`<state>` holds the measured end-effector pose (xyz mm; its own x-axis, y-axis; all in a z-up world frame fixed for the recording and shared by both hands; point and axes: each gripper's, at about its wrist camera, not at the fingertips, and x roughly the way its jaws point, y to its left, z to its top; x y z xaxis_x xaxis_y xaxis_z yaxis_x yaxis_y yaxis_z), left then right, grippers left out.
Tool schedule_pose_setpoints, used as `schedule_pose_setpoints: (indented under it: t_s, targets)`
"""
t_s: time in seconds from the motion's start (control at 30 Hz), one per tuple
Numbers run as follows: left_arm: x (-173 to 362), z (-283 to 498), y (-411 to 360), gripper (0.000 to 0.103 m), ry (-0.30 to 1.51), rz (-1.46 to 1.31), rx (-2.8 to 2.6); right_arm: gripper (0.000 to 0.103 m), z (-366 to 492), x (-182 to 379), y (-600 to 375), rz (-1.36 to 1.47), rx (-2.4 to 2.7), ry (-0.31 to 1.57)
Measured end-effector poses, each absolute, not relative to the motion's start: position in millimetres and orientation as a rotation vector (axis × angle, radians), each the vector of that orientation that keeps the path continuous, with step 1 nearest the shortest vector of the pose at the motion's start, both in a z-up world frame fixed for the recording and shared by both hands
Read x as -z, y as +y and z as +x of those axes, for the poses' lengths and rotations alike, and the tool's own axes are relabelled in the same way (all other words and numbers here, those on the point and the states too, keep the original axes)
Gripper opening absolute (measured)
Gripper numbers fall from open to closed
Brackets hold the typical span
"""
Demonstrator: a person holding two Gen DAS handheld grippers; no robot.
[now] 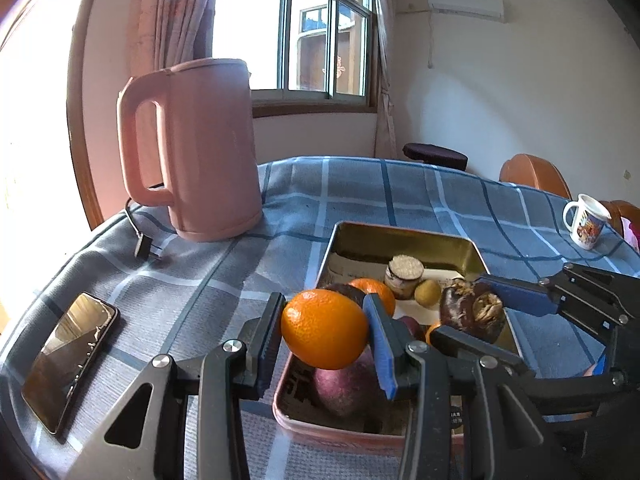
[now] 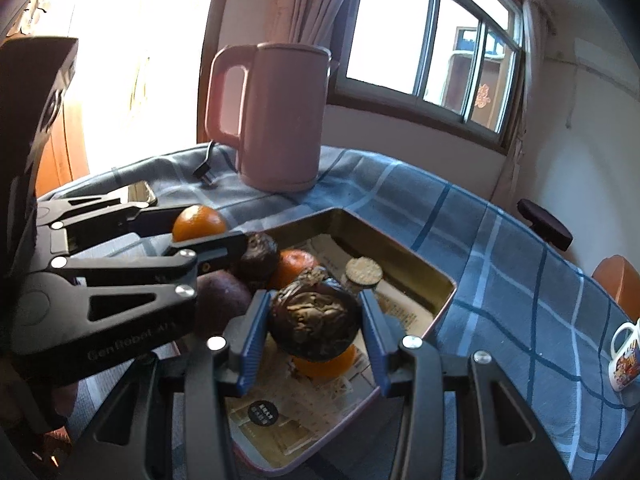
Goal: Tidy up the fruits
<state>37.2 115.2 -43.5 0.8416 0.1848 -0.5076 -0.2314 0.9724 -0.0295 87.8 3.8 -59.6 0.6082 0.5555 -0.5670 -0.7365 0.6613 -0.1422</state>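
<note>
My left gripper [image 1: 325,326] is shut on an orange [image 1: 324,334], held just above the near left corner of a gold metal tray [image 1: 404,236]. My right gripper [image 2: 314,326] is shut on a dark, wrinkled, withered fruit [image 2: 314,322] over the middle of the tray [image 2: 400,248]. That gripper and its fruit [image 1: 472,310] also show at the right of the left wrist view. In the tray lie a purple fruit [image 1: 344,386], another orange [image 1: 376,290], a small yellow-green fruit [image 1: 427,293], a small jar [image 1: 403,282] and a dark round fruit [image 2: 258,260].
A pink kettle [image 1: 196,148] with its loose plug [image 1: 146,246] stands at the back left on the blue checked tablecloth [image 1: 400,196]. A phone [image 1: 68,364] lies at the near left. A printed mug [image 1: 586,220] stands at the far right near wooden chairs [image 1: 534,176].
</note>
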Motion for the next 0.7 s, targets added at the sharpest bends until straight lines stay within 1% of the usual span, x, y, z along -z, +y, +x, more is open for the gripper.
schedule_pose_setpoints:
  t_s: [0.1,0.17,0.2,0.23,0.43,0.53,0.7]
  targets:
    - [44,37,114,0.044,0.526,-0.091,-0.219,0.048,88,62,5,-0.387,-0.772,0.524]
    - [41,34,113,0.055,0.513,-0.092,-0.217,0.058,88,62,5,-0.381,-0.784,0.53]
    - [39,33,113,0.068,0.506,-0.093,-0.22,0.068,87,61,5,-0.378,-0.788,0.526]
    - [37,30,113,0.076,0.491,-0.094,-0.226,0.073,85,59,4,-0.374,-0.791,0.516]
    - [19,16,113,0.077,0.425,-0.096,-0.234,0.074,81,47,-7,-0.362,-0.753,0.481]
    - [14,12,112,0.077,0.412,-0.093,-0.235,0.079,82,42,-18,-0.351,-0.72,0.466]
    - [12,10,109,0.077,0.406,-0.091,-0.228,0.082,88,32,-44,-0.277,-0.642,0.449]
